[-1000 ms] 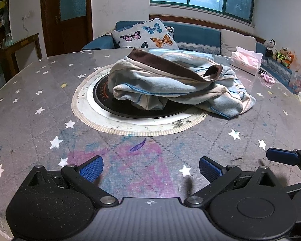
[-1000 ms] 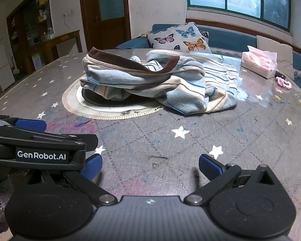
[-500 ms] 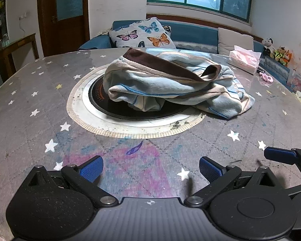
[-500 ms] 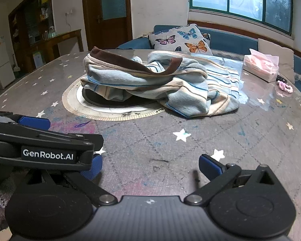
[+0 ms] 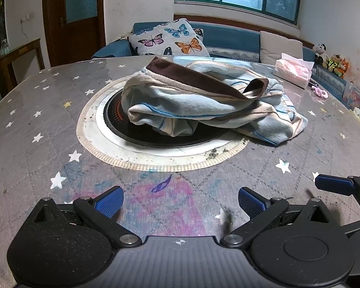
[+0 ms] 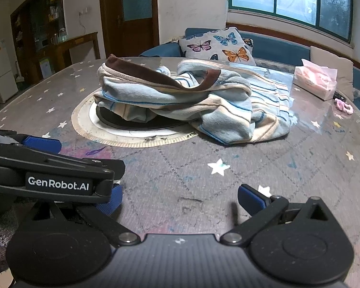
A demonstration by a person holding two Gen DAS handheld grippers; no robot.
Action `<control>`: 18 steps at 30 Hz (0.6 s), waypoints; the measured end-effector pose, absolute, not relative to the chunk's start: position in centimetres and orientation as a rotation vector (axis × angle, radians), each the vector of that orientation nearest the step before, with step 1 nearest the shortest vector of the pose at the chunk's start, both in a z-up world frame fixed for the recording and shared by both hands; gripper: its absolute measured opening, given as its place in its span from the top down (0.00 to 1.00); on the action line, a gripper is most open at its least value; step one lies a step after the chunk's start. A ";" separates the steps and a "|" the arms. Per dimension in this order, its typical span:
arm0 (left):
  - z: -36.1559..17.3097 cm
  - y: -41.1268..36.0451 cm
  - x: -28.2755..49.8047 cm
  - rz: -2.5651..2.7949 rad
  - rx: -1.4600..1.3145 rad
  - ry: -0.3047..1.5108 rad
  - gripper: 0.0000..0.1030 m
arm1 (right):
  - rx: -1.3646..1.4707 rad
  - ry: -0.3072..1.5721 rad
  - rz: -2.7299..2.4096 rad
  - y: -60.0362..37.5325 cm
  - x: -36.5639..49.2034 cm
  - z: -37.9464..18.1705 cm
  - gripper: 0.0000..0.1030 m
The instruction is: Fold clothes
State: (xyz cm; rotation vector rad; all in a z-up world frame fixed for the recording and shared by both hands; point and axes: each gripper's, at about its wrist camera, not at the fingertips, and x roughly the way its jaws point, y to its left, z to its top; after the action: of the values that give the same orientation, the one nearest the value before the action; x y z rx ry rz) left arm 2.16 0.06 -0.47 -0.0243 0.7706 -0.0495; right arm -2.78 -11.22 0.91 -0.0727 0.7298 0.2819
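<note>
A crumpled light-blue and beige striped garment with a brown band (image 5: 204,100) lies heaped on the round table, partly over the black hotplate (image 5: 117,117) in the middle. It also shows in the right wrist view (image 6: 192,100). My left gripper (image 5: 180,201) is open and empty, above the table's near edge, well short of the garment. My right gripper (image 6: 180,199) is open and empty, beside the left one, also short of the garment. One fingertip (image 5: 333,184) of the right gripper shows at the right of the left wrist view.
The grey star-patterned tablecloth (image 5: 36,129) covers the table. A pink tissue pack (image 6: 316,79) and a pink hair tie (image 6: 344,106) lie at the far right. A sofa with a butterfly cushion (image 5: 170,39) stands behind the table.
Both grippers have moved a little forward and lower toward the garment. Their jaws stay open. The garment has not moved.
</note>
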 end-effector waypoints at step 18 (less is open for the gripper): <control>-0.3 0.3 4.1 -0.055 -0.013 0.778 0.00 | -0.071 0.732 0.291 -11.2 -1.2 0.9 0.00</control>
State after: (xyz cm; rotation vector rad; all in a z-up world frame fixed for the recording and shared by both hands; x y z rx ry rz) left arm 4.07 0.26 -0.30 -0.0135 0.7783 -0.0546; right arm -1.17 -11.18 0.87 -0.0706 0.7319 0.2913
